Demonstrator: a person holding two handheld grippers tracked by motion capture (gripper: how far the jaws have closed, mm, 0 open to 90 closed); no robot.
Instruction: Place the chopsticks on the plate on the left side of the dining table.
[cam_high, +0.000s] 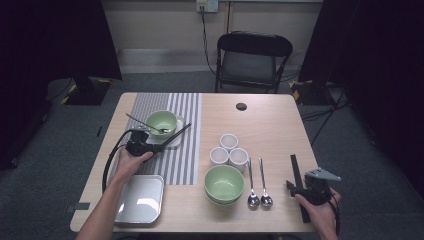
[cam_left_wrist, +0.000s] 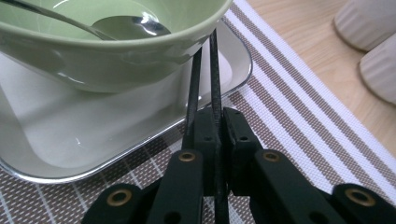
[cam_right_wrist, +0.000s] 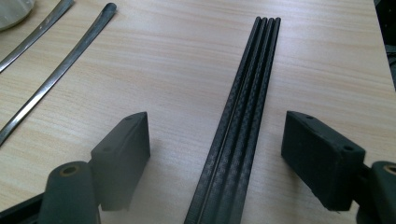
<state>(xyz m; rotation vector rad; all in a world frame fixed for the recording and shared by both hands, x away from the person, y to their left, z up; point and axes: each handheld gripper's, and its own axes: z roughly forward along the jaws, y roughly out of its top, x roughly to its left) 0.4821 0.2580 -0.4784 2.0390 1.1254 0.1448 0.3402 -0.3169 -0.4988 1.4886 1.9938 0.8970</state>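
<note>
A recording studio or lab rather than a home: black curtains (cam_high: 55, 40) close in both sides, grey carpet (cam_high: 45, 165) covers the floor, and a folding chair (cam_high: 253, 60) stands behind the lone wooden bench (cam_high: 270, 125), cables trailing from a wall socket (cam_high: 207, 6).

- no text, label, brand name, number or sign can be read in any of the three views.
</note>
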